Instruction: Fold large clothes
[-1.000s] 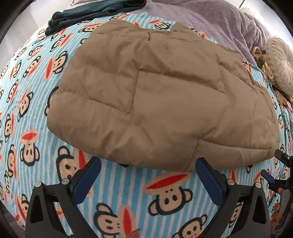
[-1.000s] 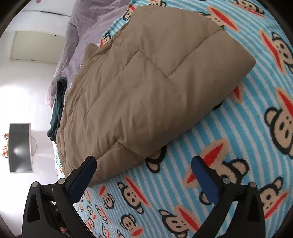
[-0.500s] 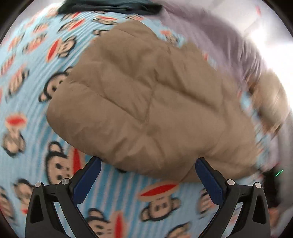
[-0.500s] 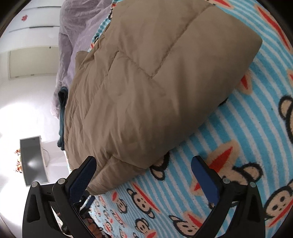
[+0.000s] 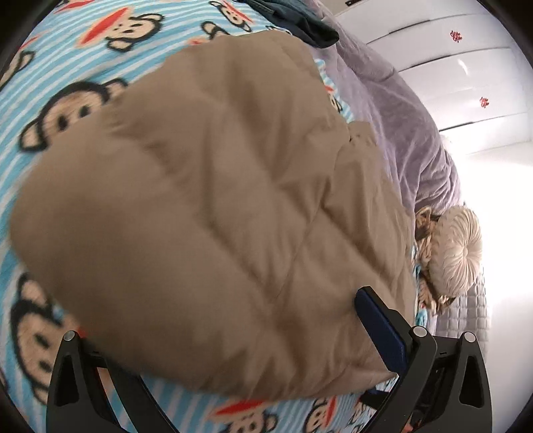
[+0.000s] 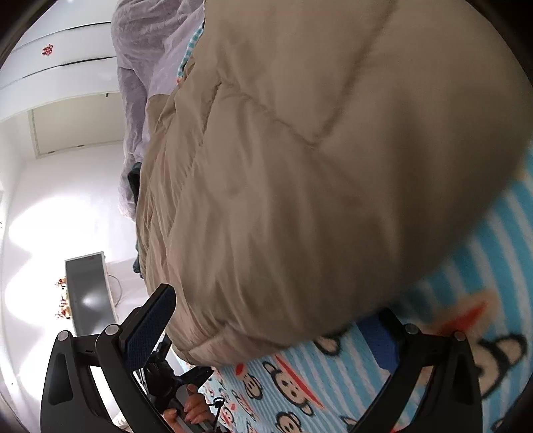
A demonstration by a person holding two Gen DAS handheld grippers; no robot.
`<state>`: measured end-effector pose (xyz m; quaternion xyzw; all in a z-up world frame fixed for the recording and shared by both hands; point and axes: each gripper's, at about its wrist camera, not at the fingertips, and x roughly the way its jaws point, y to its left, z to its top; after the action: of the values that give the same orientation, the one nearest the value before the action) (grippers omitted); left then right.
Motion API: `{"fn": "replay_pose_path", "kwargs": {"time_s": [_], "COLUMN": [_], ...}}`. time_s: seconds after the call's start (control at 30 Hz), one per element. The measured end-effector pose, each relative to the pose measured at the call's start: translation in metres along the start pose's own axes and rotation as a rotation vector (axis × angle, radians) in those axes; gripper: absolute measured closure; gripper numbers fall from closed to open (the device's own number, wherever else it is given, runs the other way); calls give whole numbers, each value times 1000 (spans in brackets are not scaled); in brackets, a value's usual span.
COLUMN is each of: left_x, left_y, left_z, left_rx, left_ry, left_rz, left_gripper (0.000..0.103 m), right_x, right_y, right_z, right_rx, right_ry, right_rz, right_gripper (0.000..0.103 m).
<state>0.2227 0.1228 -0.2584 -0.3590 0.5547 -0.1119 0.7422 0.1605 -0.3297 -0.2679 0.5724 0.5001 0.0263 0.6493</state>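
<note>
A tan quilted puffer jacket [image 5: 216, 206] lies folded on a blue striped monkey-print blanket [image 5: 66, 60]. My left gripper [image 5: 233, 343] is open, its jaws spread around the jacket's near edge; the left finger is hidden under the fabric and the right finger [image 5: 379, 326] lies on top. In the right wrist view the jacket [image 6: 316, 166] fills the frame. My right gripper [image 6: 266, 329] is open around its other near edge, left finger [image 6: 150, 326] beside the fabric, right finger partly under it.
A purple quilt [image 5: 399, 110] and a dark teal garment [image 5: 299, 23] lie at the far side. A round cream cushion [image 5: 456, 249] sits at the right. White wardrobe doors [image 5: 466, 60] stand behind. A monitor [image 6: 90, 293] stands beyond the bed.
Both grippers have moved forward and tilted, so the jacket's near edge now sits between the open jaws of each. The jacket looks much closer.
</note>
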Motion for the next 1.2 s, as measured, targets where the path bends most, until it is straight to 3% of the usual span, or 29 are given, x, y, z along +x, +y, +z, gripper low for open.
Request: {"fn": "replay_pose_path", "kwargs": {"time_s": [0.2,0.27,0.33,0.37,0.4,0.43,0.53,0.63,0.83,1.2], "left_x": [18,19,18,15,11,5,-13,-29,-64,-119], "left_y": [7,5,0,-2,-6,-7,-27,-43,-47,13], "left_z": [5,6,8,10,10,11,6,1,-24,-113], "left_rx": [-69,-91,-87,-80,-60,-37,88,162,212,165], "left_ry": [-63,-78,-84,-81,-88,-92,-113,-124,-97,54], "left_rz": [0,9,12,1,-6,-4,40,54,47,57], "left_gripper": [0,6,50,57,68,75,80,80,80,80], "right_x": [19,23,22,20,19,17,10,0,-28,-81], "right_y": [5,3,2,2,2,1,2,10,7,-48], "right_z": [20,23,23,22,22,22,21,18,-4,-83], "right_rx": [9,27,34,42,51,62,65,18,-6,56], "right_ry": [-16,-24,-27,-30,-32,-26,-28,-42,-40,14], "right_rz": [67,70,72,69,58,38,62,66,80,58], "right_gripper": [0,0,3,8,33,50,70,75,77,76]}}
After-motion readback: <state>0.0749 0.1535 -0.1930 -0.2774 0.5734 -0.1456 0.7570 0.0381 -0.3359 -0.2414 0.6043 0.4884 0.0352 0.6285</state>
